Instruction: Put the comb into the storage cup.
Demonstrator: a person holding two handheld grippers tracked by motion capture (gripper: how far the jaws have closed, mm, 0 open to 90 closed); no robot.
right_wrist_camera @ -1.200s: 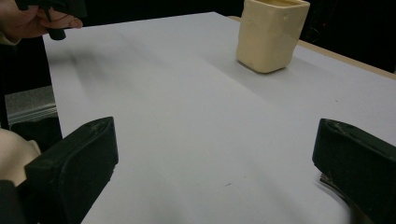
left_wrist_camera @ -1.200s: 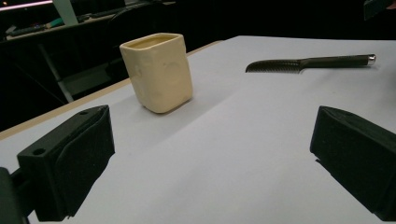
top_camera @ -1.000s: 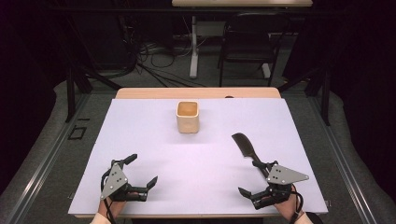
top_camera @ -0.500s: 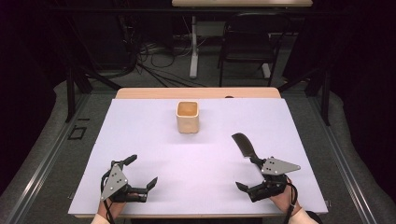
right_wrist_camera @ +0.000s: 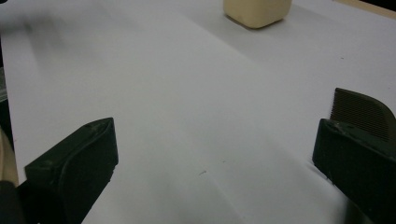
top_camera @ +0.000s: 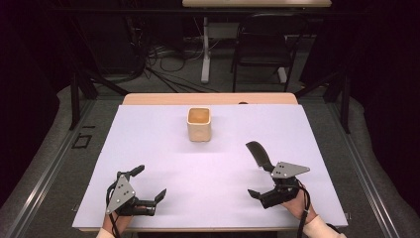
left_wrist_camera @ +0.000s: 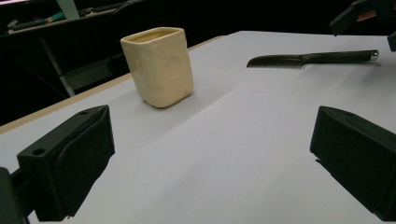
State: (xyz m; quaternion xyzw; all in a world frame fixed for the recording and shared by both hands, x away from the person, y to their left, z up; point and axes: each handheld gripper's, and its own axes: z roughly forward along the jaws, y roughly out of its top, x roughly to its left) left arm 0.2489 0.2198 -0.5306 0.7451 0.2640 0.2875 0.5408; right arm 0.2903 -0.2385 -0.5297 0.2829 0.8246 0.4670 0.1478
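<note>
High view: white tabletop (top_camera: 208,163) takes up centre of frame, wooden edge at its far side. Left hand-held gripper (top_camera: 148,184) sits lower left on the tabletop, jaws wide apart, nothing between them. Right hand-held gripper (top_camera: 262,179) sits lower right, jaws spread too, one jaw just beside the knife handle, not gripping it. Cream cup (top_camera: 199,124) stands upright, upper centre, well apart from both grippers. Black knife (top_camera: 259,154) lies flat right of centre, blade end toward top of frame, handle end running under the right gripper's grey plate. Left gripper view: cup (left_wrist_camera: 159,65) upper left, knife (left_wrist_camera: 313,59) upper right w/ serrated blade pointing left. Right gripper view: knife blade (right_wrist_camera: 357,109) at right edge, just above the right jaw; cup base (right_wrist_camera: 257,11) at top.
</note>
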